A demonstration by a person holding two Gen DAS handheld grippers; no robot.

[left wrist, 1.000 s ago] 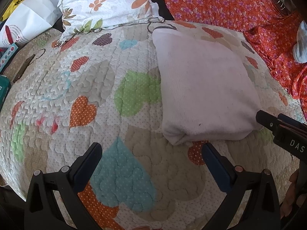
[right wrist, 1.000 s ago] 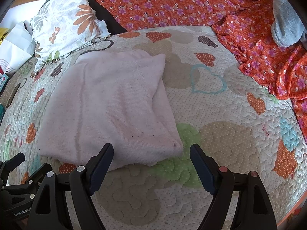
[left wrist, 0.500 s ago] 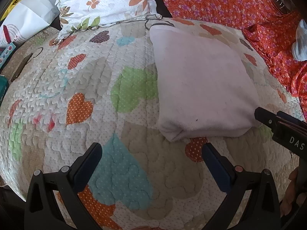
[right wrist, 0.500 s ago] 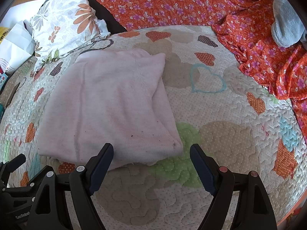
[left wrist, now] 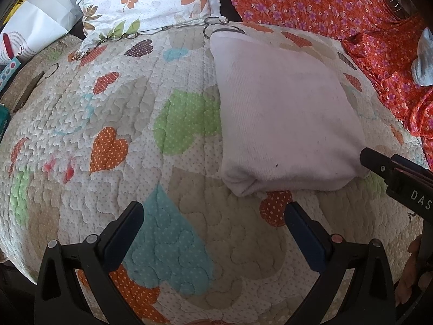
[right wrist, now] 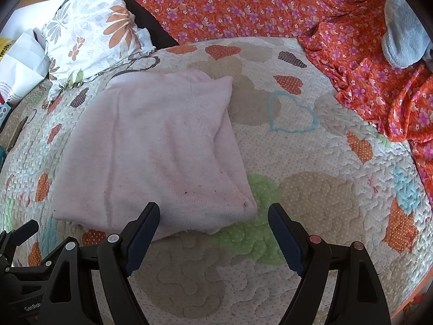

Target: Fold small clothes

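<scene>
Garment: pale pink knit garment [right wrist: 159, 157], folded into a rough rectangle, lying flat on the heart-patterned quilt [right wrist: 311, 203]; in the right wrist view it sits at about 10 o'clock from centre, in the left wrist view [left wrist: 284, 113] at about 2 o'clock.
Garment detail: the right wrist view shows the layered fold edge along its right side and small dark specks near the near hem; the left wrist view shows only one speck and the bunched near corner.
Right gripper [right wrist: 213, 230]: jaws wide apart, nothing between the pads, poised above the garment's near hem.
Left gripper [left wrist: 213, 230]: jaws wide apart, empty, over bare quilt, the garment at its 1 o'clock.
Cross-view: the left wrist view catches one right-gripper finger [left wrist: 392, 173] at 3 o'clock by the garment's near right corner.
Surroundings: floral pillow [right wrist: 92, 35] at 10 o'clock; orange flowered cloth [right wrist: 257, 5] at 12 o'clock; grey sock [right wrist: 400, 38] at 2 o'clock.
</scene>
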